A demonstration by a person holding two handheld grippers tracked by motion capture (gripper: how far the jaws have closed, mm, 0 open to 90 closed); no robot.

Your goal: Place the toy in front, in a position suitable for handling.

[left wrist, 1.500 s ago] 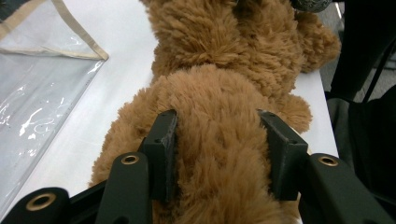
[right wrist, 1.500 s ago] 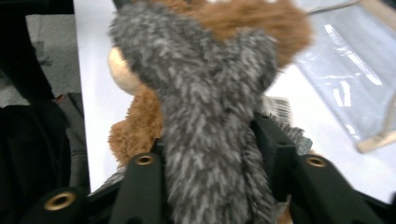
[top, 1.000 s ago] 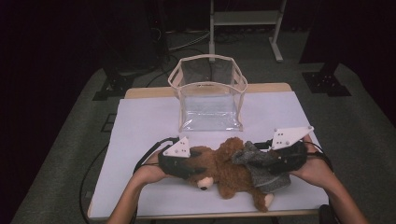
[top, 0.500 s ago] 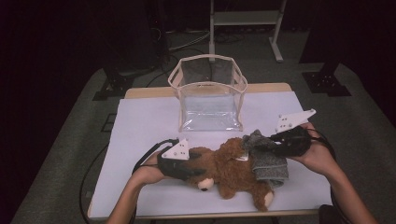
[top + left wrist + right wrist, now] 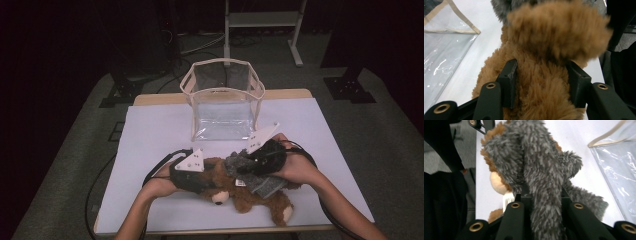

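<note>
We grip the brown teddy bear [image 5: 541, 82] with our left gripper [image 5: 541, 80], its jaws pressed into the fur. Just to its right, our right gripper [image 5: 544, 195] pinches the grey fleece garment [image 5: 541, 170] draped over the bear; the clear bag [image 5: 223, 102] stands beyond both.

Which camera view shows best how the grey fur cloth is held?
The right gripper view: the grey cloth is pinched between the right tongs, lying over the brown teddy bear. The high view shows it partly behind the hand; the left gripper view shows a grey edge at the top.
</note>
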